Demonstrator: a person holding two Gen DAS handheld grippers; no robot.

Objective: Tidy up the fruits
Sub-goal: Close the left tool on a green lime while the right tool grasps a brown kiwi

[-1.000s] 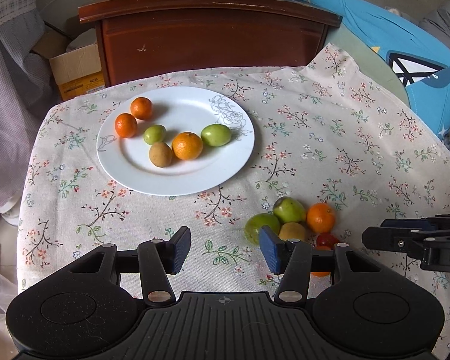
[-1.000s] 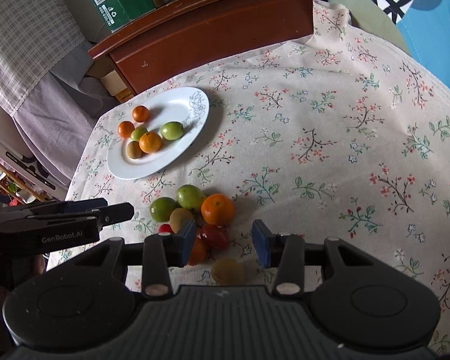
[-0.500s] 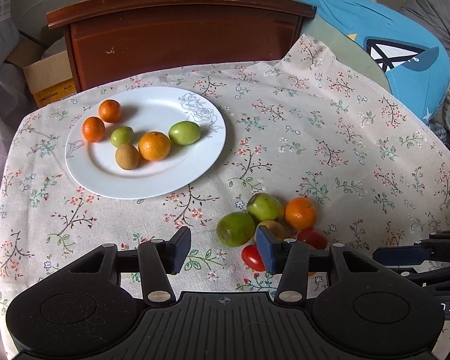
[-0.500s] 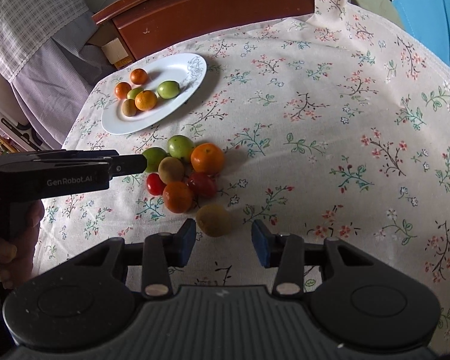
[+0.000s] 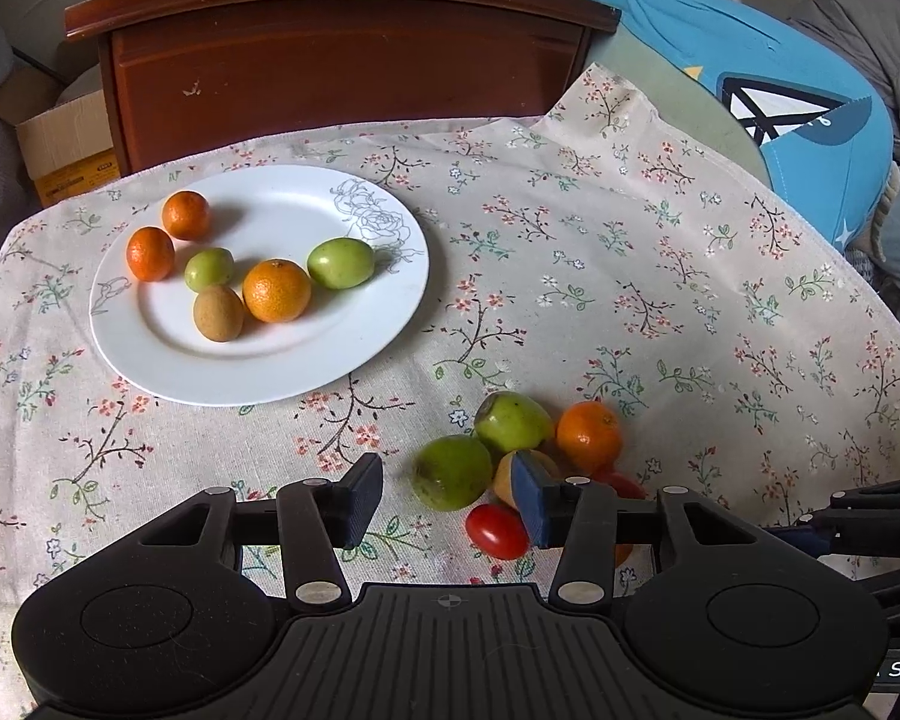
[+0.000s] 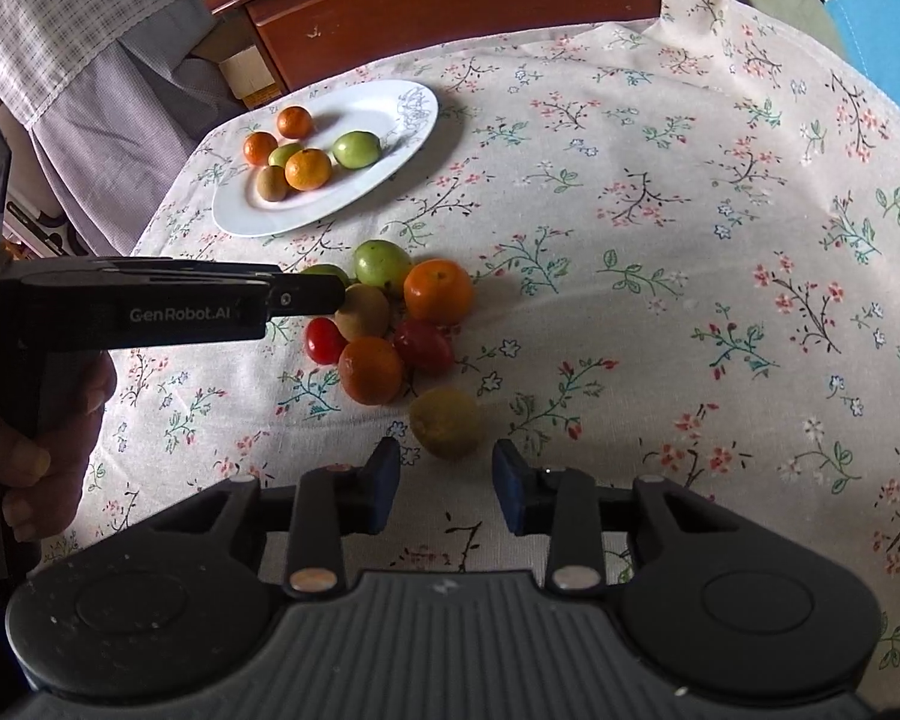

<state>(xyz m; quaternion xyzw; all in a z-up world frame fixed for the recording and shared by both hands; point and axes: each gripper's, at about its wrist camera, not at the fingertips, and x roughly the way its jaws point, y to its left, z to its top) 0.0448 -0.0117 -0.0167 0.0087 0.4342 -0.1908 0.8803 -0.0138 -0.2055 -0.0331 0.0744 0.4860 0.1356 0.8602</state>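
Right gripper (image 6: 445, 483) is closing with nothing between its pads yet; the yellowish fruit (image 6: 445, 423) sits just ahead of the tips, slightly apart from the loose pile (image 6: 390, 312). I'd come straight down around its middle before squeezing, since round fruit rolls on cloth. Left gripper (image 5: 447, 501) hangs open over the pile, probably touching nothing. Plate (image 5: 390, 312) already holds six fruits. Floral tablecloth (image 6: 660, 240), wooden cabinet (image 5: 342, 60) behind.
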